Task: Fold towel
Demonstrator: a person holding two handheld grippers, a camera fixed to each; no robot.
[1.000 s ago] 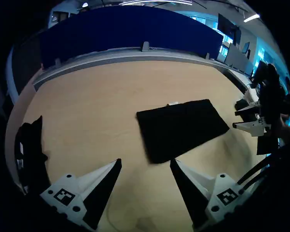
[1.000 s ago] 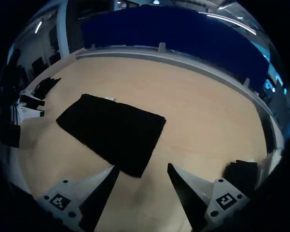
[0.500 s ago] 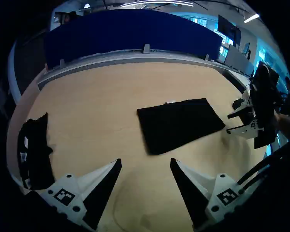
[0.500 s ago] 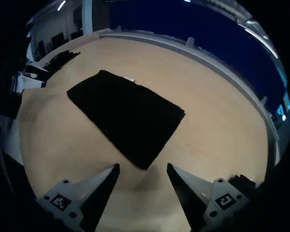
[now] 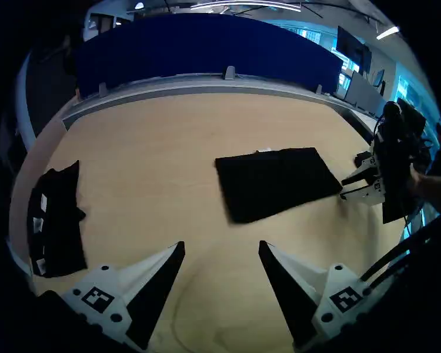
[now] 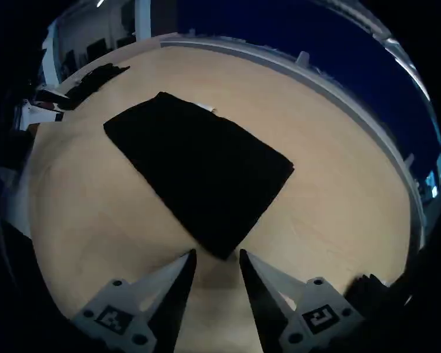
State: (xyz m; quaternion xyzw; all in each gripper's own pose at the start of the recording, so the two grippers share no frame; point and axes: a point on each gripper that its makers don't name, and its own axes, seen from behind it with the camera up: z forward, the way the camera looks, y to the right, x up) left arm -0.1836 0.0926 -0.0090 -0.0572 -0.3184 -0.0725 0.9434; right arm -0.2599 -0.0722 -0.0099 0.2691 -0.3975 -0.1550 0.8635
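Observation:
A black towel (image 5: 273,182) lies flat on the wooden table (image 5: 150,153), folded to a rectangle, with a small white tag (image 5: 261,150) at its far edge. My left gripper (image 5: 220,244) hangs open above bare table, well short of the towel. In the right gripper view the towel (image 6: 203,170) spreads just ahead, and its near corner reaches to the tips of my right gripper (image 6: 217,252). The jaws there stand narrowed but still apart. From the left gripper view, the right gripper (image 5: 367,182) sits at the towel's right corner, held by a hand (image 5: 426,185).
A pile of black cloth (image 5: 56,220) lies at the table's left edge, also visible as the cloth pile (image 6: 97,76). More black cloth (image 6: 373,288) lies near the right gripper. A blue partition (image 5: 209,47) runs behind the table's far rim. The left gripper (image 6: 41,109) shows far left.
The right gripper has come down to the towel's near corner and its jaws have narrowed. The left gripper has drawn back a little from the towel, still open.

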